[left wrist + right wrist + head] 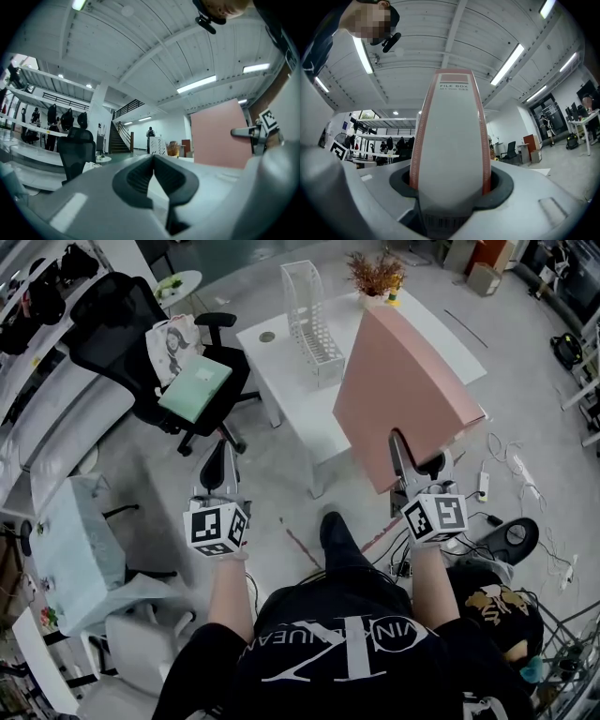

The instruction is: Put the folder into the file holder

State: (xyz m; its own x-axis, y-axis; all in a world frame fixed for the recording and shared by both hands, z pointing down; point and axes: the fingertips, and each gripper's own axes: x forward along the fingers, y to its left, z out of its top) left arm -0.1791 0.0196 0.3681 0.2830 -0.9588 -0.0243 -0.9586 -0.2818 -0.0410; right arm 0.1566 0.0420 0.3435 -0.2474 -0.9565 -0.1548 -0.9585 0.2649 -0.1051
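My right gripper (419,461) is shut on the lower edge of a big pink file-box folder (403,390), which stands upright in front of me. In the right gripper view the folder's grey spine (452,140), labelled FILE BOX, fills the space between the jaws of that gripper (452,187). The white mesh file holder (312,320) stands upright on the white table (281,371), beyond and left of the folder. My left gripper (223,465) hangs over the floor, shut on nothing. From that gripper (153,161) I see the folder (218,133) to the right and the file holder (157,145) far ahead.
A black office chair (141,343) with a green pad (195,385) on its seat stands left of the table. A dried plant (375,273) sits at the table's far edge. Cables and a black device (511,538) lie on the floor at right.
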